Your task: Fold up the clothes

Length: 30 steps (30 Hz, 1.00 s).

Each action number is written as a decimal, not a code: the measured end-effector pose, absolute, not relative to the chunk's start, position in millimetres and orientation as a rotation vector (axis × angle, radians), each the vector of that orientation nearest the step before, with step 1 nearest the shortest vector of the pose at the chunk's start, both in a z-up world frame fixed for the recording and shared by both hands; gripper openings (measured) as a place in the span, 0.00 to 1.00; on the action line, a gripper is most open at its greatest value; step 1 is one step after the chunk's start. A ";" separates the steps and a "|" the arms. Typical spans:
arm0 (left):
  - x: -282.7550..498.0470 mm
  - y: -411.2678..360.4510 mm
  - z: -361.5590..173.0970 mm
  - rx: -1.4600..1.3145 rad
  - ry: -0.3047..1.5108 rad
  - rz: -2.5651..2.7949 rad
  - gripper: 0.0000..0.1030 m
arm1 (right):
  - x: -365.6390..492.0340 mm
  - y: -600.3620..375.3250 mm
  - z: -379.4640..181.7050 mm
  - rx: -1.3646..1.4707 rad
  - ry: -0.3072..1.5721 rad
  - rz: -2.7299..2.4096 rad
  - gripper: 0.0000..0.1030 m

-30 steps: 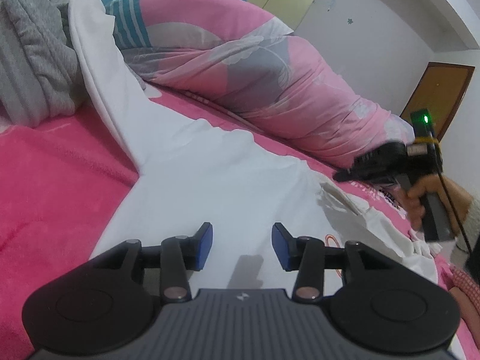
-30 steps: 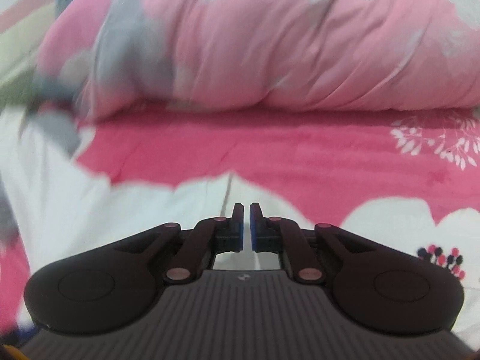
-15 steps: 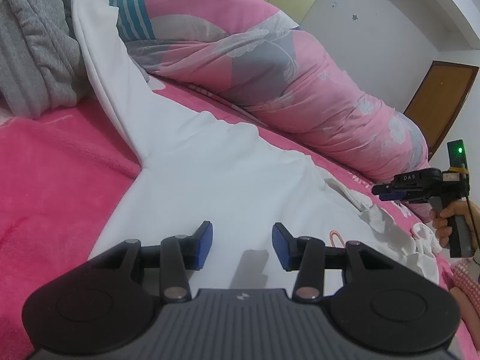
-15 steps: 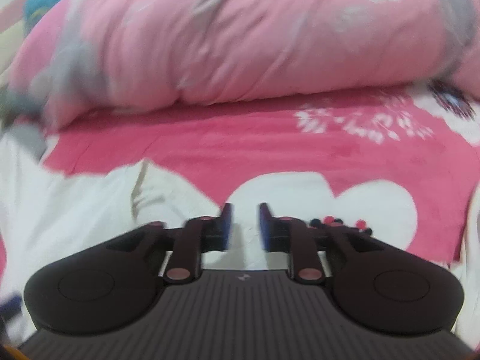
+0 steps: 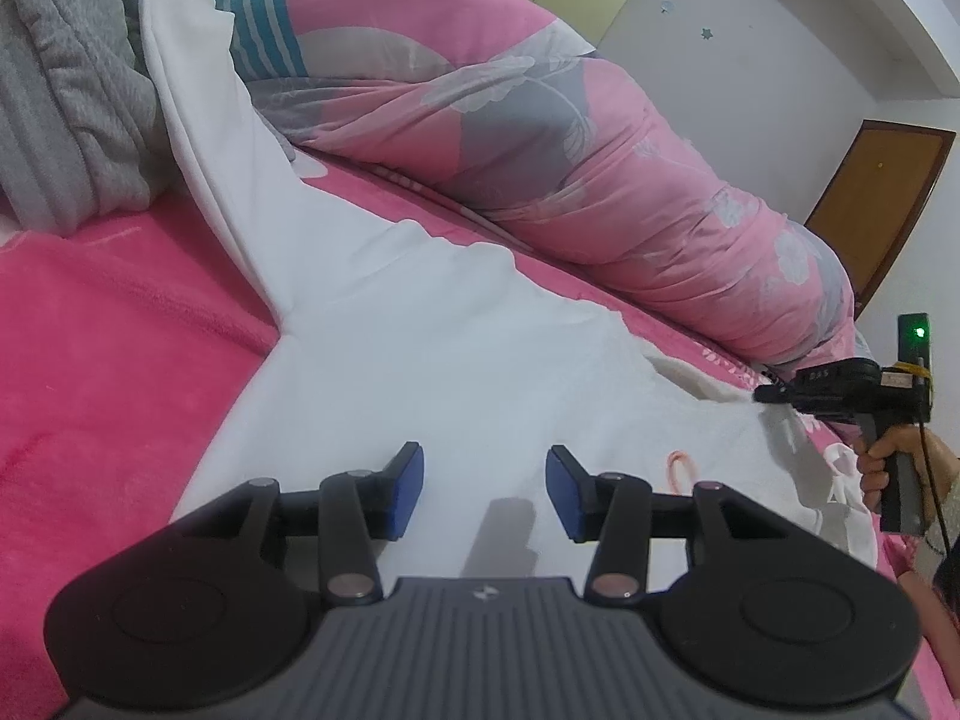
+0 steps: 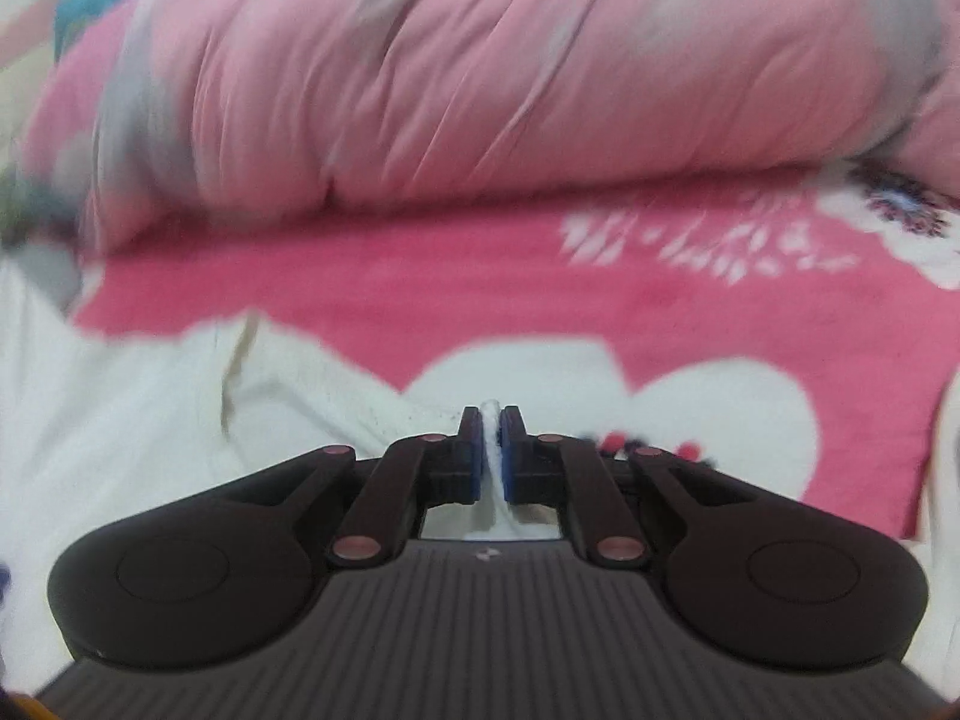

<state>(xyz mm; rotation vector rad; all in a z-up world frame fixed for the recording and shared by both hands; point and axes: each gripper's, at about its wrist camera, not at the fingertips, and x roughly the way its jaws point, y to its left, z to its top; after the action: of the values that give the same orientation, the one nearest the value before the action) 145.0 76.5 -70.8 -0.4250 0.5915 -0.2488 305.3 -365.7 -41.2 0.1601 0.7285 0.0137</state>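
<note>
A white garment (image 5: 432, 348) lies spread on the pink bed cover, one long sleeve (image 5: 198, 120) running up to the far left. My left gripper (image 5: 485, 491) hovers just above its near part, open, with nothing between the blue pads. In the right wrist view my right gripper (image 6: 492, 447) is shut on a pinch of the white garment (image 6: 150, 432), and a ridge of cloth stands between its pads. From the left wrist view the right gripper (image 5: 765, 395) sits at the garment's far right edge, held by a hand (image 5: 882, 456).
A rolled pink and grey floral quilt (image 5: 540, 138) lies along the far side of the bed. A grey garment (image 5: 66, 102) is bunched at the far left. The pink bed cover (image 5: 108, 360) shows bare at left. A brown door (image 5: 870, 204) stands at the right.
My right gripper moved right along the garment's edge, opened briefly, then shut on a fold of white cloth. The left gripper stayed where it was, still open.
</note>
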 end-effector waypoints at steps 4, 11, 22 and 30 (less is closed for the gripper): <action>144.8 76.7 -70.9 -0.424 0.592 -0.249 0.45 | 307.8 -365.5 -57.9 0.149 0.707 -0.077 0.04; 145.1 76.8 -70.2 -0.424 0.591 -0.249 0.45 | 327.8 -370.0 -70.5 0.164 0.690 -0.193 0.06; 142.8 76.5 -67.0 -0.420 0.570 -0.260 0.46 | 353.3 -333.4 -36.0 0.052 0.794 0.172 0.39; 134.8 75.5 -57.7 -0.439 0.486 -0.330 0.48 | 379.4 -299.8 -56.5 -0.068 0.865 0.277 0.41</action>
<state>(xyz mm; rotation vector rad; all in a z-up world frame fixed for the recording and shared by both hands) 134.8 75.5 -57.7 -0.4392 0.4857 -0.3300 379.4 -299.8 -56.5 -0.0677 0.8648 0.2771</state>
